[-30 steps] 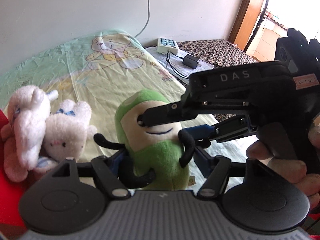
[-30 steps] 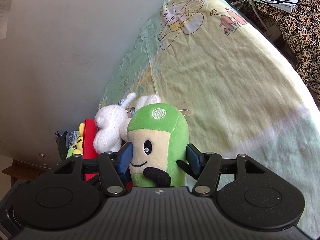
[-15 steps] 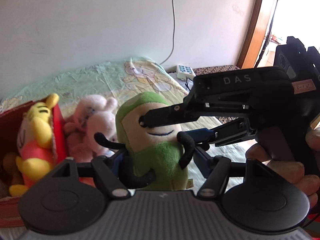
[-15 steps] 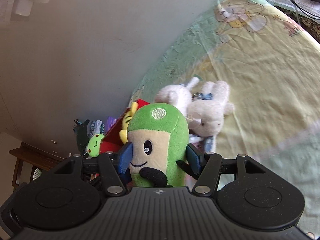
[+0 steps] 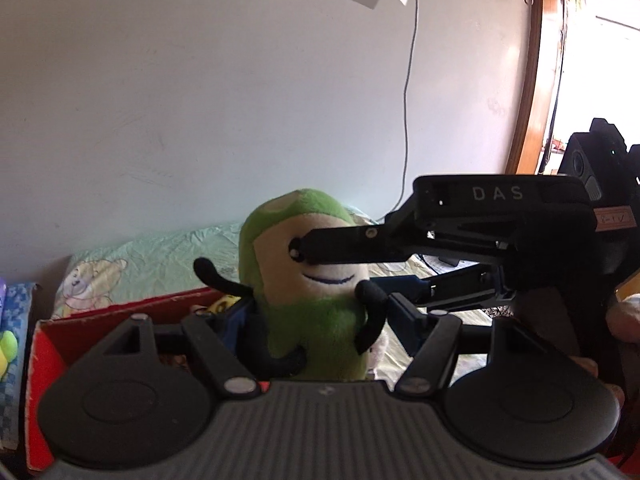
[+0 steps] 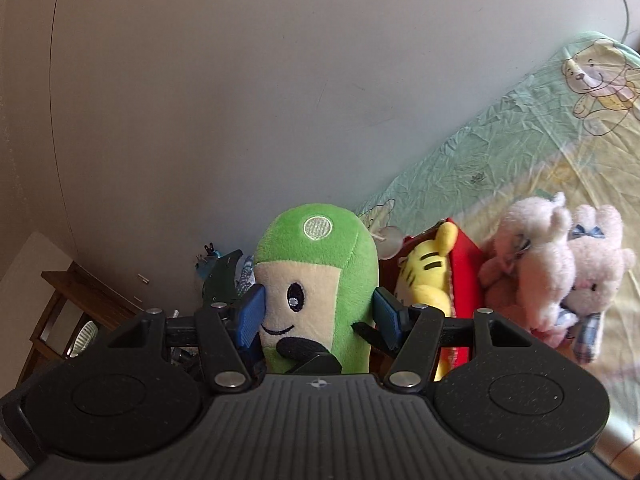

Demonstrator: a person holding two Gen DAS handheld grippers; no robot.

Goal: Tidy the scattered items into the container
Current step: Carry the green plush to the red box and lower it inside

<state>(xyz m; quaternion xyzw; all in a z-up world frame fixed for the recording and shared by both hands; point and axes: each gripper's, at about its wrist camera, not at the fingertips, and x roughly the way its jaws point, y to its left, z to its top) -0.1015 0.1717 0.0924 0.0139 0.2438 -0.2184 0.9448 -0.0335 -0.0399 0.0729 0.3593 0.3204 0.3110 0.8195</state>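
Both tongs are squeezing the same soft toy. The left gripper (image 5: 320, 320) is pinching the green plush toy (image 5: 308, 280) low down, at the middle of the left picture. The right gripper (image 6: 318, 316) is pinching it from another side, with its blue pads (image 6: 251, 312) pressing on the toy's cheeks in the middle of the right picture. Two tongs are probably being used because the toy is squishy and tall, so it is not flopping over.

The toy is hanging in the air above the red box (image 5: 44, 348), which is sitting at the lower left of the left picture. A yellow tiger toy (image 6: 424, 276) is already lying in the box. Two pink bunny toys (image 6: 560, 272) are waiting on the bed sheet (image 6: 520, 152), just beside the box, at the right of the right picture.
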